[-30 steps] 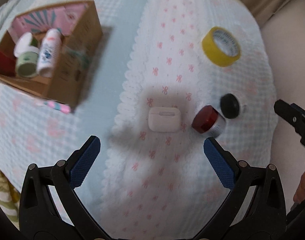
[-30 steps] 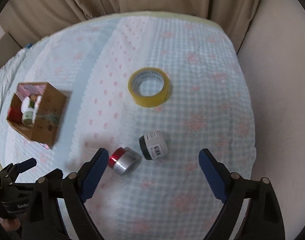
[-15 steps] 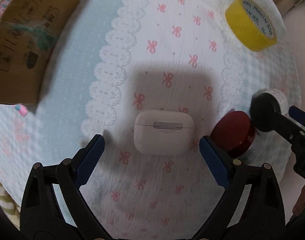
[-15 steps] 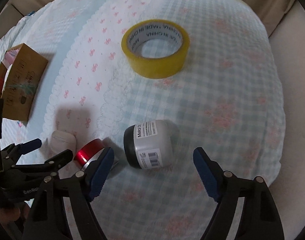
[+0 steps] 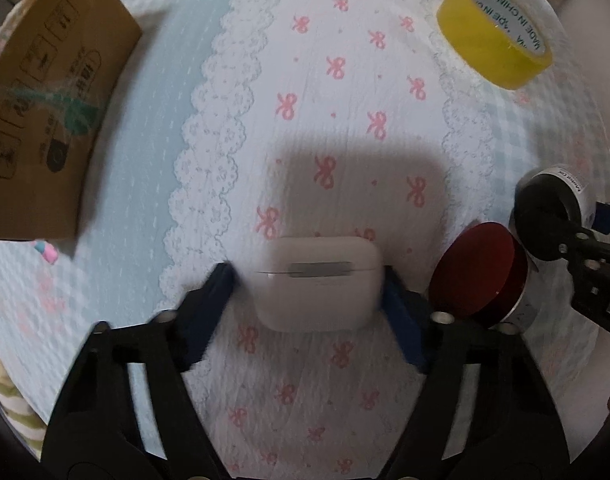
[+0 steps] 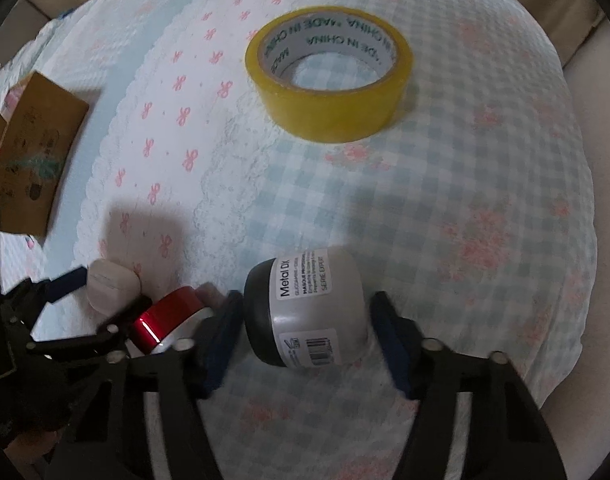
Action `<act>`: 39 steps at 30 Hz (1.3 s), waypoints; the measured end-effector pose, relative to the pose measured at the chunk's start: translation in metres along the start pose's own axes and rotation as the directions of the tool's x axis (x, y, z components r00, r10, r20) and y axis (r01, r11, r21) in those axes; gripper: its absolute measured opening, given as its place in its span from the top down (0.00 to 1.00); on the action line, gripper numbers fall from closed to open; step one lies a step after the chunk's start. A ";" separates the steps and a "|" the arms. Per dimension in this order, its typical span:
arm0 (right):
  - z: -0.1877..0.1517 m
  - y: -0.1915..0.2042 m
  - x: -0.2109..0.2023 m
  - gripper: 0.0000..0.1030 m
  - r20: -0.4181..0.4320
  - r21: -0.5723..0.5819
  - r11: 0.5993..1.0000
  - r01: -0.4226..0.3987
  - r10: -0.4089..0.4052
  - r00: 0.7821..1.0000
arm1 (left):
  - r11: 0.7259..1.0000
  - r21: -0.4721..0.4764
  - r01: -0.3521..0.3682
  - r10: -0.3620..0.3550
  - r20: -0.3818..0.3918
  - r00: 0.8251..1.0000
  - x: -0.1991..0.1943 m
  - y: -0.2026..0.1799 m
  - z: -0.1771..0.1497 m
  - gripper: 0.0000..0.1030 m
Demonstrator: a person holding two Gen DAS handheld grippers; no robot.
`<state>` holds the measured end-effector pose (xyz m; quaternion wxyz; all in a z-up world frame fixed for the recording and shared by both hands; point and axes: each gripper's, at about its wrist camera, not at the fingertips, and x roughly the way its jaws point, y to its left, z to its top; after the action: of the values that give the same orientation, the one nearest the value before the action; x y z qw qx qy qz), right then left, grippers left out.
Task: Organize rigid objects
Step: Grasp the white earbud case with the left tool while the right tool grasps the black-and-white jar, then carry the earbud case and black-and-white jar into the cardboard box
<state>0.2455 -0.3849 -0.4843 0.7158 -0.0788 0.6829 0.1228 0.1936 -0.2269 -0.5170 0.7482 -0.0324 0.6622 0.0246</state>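
Observation:
My left gripper (image 5: 307,280) has its blue pads on both sides of a white earbud case (image 5: 319,282) lying on the bow-print cloth. The case also shows in the right wrist view (image 6: 111,292). My right gripper (image 6: 305,320) has its pads against a grey jar with a black lid (image 6: 309,312) that lies on its side. A red-lidded jar (image 5: 481,272) lies between the two, also seen in the right wrist view (image 6: 169,316). A yellow tape roll (image 6: 329,88) lies further back.
A cardboard box (image 5: 45,128) stands at the far left on the pale blue cloth; it also shows in the right wrist view (image 6: 29,160). The bed's edge falls away at the right. A curtain hangs beyond the bed.
Both grippers have come down and forward. The left jaws have closed in on the earbud case, and the right jaws have closed in on the grey jar.

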 end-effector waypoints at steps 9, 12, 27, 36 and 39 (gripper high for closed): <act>0.001 0.008 0.004 0.54 -0.003 -0.014 0.999 0.041 -0.041 0.999 | 1.000 0.002 0.023 -0.023 0.011 1.000 -0.006 0.001 0.002 0.44; 0.001 0.009 0.002 0.54 -0.001 0.006 0.999 0.047 -0.047 0.999 | 0.999 -0.007 0.041 -0.041 0.015 0.999 -0.011 0.011 0.001 0.44; -0.021 0.023 -0.101 0.54 0.127 0.123 0.990 0.070 -0.086 0.988 | 0.987 -0.010 0.161 -0.157 0.173 0.972 -0.126 0.040 -0.001 0.45; -0.031 0.068 -0.189 0.55 0.229 0.158 0.987 -0.002 -0.035 0.973 | 0.980 0.020 0.198 -0.196 0.279 0.940 -0.228 0.068 0.004 0.44; -0.028 0.088 -0.214 0.55 0.271 0.157 0.987 -0.031 -0.013 0.962 | 0.980 0.011 0.198 -0.193 0.296 0.935 -0.253 0.091 0.009 0.45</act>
<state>0.1854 -0.3232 -0.2678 0.8061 -0.0005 0.5863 0.0804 0.1640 -0.1343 -0.2659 0.8372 -0.1011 0.5360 -0.0389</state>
